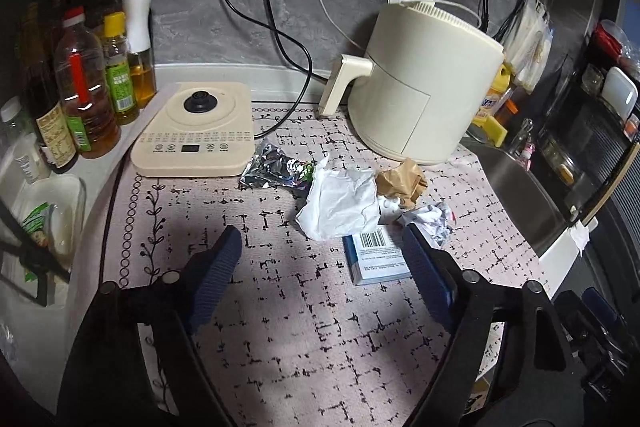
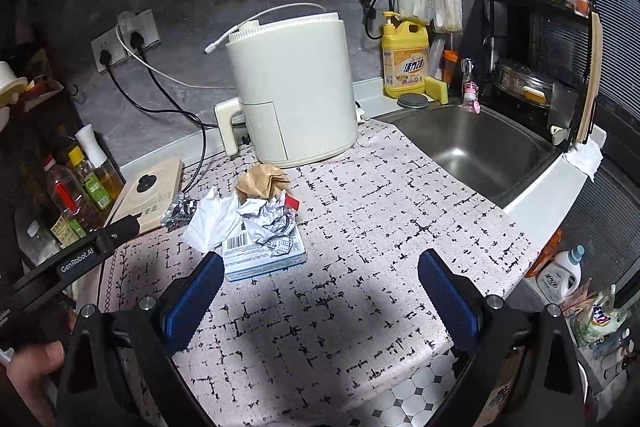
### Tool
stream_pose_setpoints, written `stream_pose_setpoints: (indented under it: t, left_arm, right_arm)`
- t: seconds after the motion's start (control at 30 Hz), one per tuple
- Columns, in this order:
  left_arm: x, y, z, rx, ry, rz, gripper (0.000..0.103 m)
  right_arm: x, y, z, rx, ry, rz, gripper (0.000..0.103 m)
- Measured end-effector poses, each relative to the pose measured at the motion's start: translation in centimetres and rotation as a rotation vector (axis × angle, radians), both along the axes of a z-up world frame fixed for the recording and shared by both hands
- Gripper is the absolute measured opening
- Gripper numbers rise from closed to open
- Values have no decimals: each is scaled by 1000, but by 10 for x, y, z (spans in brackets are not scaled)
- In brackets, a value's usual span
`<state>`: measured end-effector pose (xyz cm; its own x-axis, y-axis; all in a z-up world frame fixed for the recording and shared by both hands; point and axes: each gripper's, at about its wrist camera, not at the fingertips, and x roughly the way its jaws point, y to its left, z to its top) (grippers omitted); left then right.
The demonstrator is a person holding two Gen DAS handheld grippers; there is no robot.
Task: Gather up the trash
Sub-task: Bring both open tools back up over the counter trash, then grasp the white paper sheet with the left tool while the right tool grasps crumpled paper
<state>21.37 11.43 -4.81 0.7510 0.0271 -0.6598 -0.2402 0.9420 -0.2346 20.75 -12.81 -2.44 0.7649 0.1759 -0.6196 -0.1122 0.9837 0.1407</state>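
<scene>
A heap of trash lies on the patterned counter mat (image 1: 280,307): a crumpled white paper (image 1: 340,201), a foil wrapper (image 1: 274,169), a brown paper wad (image 1: 402,181), a printed crumpled wad (image 1: 430,219) and a small blue-white box (image 1: 374,261). My left gripper (image 1: 324,247) is open above the mat, just short of the heap, its right finger beside the box. In the right wrist view the heap lies ahead left: white paper (image 2: 212,219), brown wad (image 2: 262,181), printed wad (image 2: 268,223), box (image 2: 264,257). My right gripper (image 2: 320,267) is open and empty, its left finger near the box.
A cream air fryer (image 1: 424,79) stands behind the heap, a kettle base (image 1: 196,131) to the left, oil bottles (image 1: 88,83) at far left. The steel sink (image 2: 472,147) and yellow detergent bottle (image 2: 404,59) are to the right. The counter's front edge drops to a tiled floor (image 2: 420,391).
</scene>
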Motion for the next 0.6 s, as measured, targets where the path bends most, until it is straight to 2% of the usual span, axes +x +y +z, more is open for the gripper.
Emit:
stream_pose_setpoints:
  t: [0.1, 0.3, 0.6]
  left_arm:
    - [18, 6, -11, -14, 25, -17, 71]
    - [52, 16, -37, -38, 77, -41, 64]
    - [99, 22, -71, -50, 152, -91, 64]
  right_arm:
    - [12, 6, -6, -8, 12, -14, 95]
    - [35, 18, -21, -15, 49, -36, 91]
    - [69, 38, -37, -27, 86, -62, 91]
